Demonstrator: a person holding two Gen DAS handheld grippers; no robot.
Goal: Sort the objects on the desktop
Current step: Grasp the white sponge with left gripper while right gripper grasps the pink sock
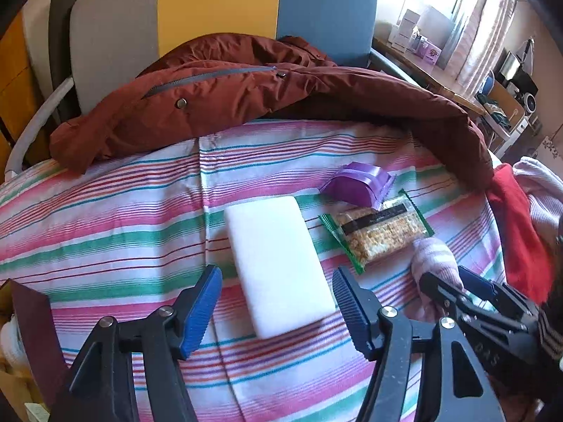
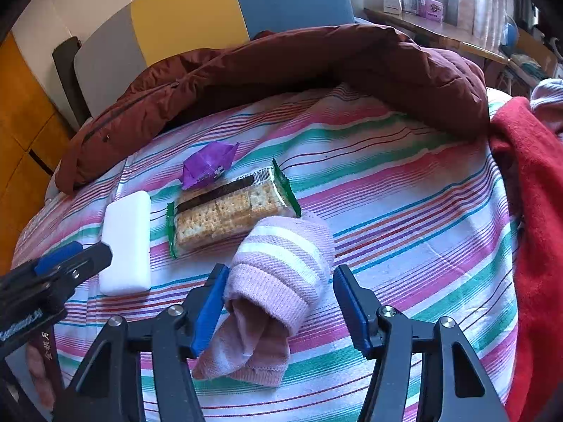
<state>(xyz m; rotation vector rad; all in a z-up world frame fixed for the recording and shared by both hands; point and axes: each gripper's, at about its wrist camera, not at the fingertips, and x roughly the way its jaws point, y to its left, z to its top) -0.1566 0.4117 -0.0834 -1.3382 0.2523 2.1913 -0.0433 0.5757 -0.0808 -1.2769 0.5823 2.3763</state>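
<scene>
My left tool [image 1: 276, 311] spread around white block [image 1: 278, 263]; right tool [image 2: 279, 307] spread, pink sock [image 2: 281, 274] between, left pad touching.

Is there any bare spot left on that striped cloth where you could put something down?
Yes. The striped cloth lies bare between the rolled pink sock and the red cloth. Another free patch lies left of the white block, below the brown jacket. The middle is crowded: block, cracker pack, purple wrapper and sock sit close together.
</scene>
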